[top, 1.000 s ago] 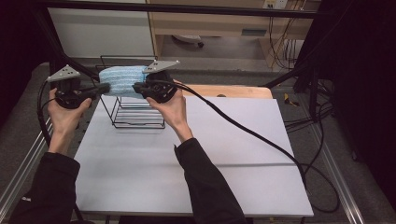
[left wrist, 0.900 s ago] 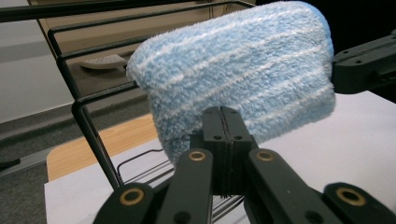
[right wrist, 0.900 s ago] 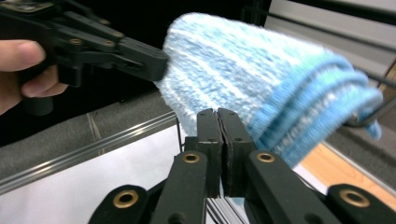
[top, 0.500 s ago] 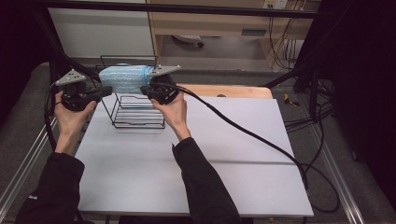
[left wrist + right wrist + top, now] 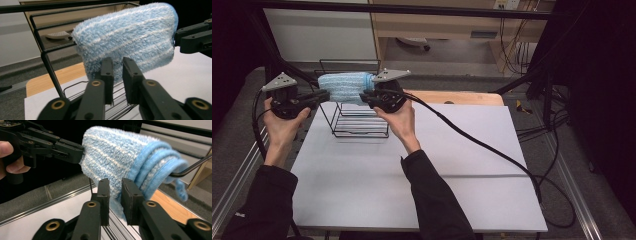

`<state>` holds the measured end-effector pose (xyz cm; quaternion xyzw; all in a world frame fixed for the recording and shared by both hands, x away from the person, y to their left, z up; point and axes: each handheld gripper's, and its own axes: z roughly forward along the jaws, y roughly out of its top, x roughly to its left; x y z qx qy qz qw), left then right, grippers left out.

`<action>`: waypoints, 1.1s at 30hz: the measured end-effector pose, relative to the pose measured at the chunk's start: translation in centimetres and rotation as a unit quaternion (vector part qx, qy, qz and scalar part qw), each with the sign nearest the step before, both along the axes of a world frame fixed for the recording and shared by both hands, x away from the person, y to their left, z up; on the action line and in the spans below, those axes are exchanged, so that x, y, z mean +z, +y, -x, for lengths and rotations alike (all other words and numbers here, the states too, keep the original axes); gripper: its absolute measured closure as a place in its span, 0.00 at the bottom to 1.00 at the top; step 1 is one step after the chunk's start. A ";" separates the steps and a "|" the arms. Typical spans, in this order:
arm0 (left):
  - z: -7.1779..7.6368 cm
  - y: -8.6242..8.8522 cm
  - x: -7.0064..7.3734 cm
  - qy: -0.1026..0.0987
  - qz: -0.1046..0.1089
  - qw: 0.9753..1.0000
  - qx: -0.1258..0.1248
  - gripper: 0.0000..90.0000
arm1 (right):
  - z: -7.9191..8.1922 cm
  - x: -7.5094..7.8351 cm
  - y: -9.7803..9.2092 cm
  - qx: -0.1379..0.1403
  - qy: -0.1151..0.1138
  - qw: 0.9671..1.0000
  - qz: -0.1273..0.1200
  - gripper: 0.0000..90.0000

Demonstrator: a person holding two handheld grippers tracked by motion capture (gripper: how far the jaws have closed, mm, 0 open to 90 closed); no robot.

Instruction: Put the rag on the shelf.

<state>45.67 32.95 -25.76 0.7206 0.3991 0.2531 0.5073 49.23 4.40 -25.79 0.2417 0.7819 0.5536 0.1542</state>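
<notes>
Since a second ago, both hands have carried the folded blue towel (image 5: 344, 88) slightly lower and nearer, over the black wire rack (image 5: 357, 117). Fluffy terry with pale stripes, it forms a thick soft roll, its long axis running left to right, held in the air above the rack's top rail at the far left of the white counter (image 5: 422, 170). Its left end is pinched by the left hand-held gripper (image 5: 326, 94), while the right hand-held gripper (image 5: 364, 96) pinches its right end, where looped folded edges show.

A black wire rack (image 5: 357, 117) stands on the white table (image 5: 422, 185).
</notes>
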 end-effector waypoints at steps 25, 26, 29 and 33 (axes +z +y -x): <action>2.4 0.6 2.2 -0.008 -0.022 1.000 0.014 0.44 | 2.1 3.5 -3.0 -0.004 -0.004 1.000 0.005 0.44; 2.6 0.7 2.2 -0.006 -0.024 1.000 0.014 0.42 | 2.2 3.6 -3.2 -0.006 -0.001 1.000 0.004 0.41; 3.1 0.7 2.0 0.001 -0.028 1.000 0.010 0.37 | 2.5 3.8 -3.9 -0.011 0.004 1.000 0.008 0.34; 3.8 0.6 1.3 0.006 -0.032 0.999 0.005 0.32 | 2.8 3.5 -5.2 -0.019 0.008 1.000 0.012 0.25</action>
